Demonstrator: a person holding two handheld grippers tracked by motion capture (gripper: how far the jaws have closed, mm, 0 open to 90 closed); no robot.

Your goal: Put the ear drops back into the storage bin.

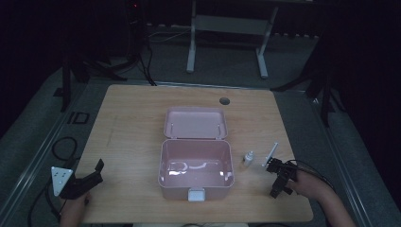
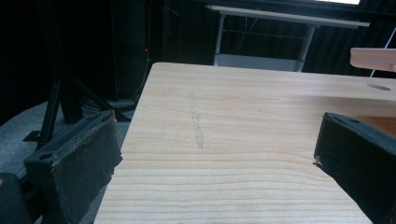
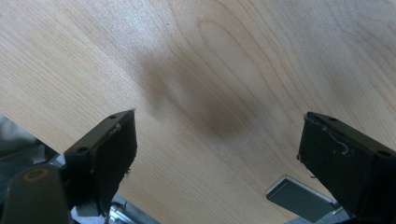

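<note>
A pink box (image 1: 196, 184) stands open at the middle of the wooden table (image 1: 132, 123), its lid (image 1: 195, 123) folded back flat and a white latch (image 1: 196, 194) at its front. The inside looks empty. A small white bottle (image 1: 248, 158) and a thin white stick (image 1: 270, 154) lie just right of the box. My right gripper (image 1: 275, 178) hovers near the stick, tilted down at the wood, open (image 3: 217, 149) with nothing between its jaws. At the table's front left edge my left gripper (image 1: 97, 172) is open (image 2: 215, 154) over bare wood.
A round cable hole (image 1: 224, 100) sits near the table's far edge. The pink lid's edge (image 2: 373, 58) shows at the right of the left gripper view. Cables lie on the floor to the left, and a white table frame (image 1: 227, 28) stands behind.
</note>
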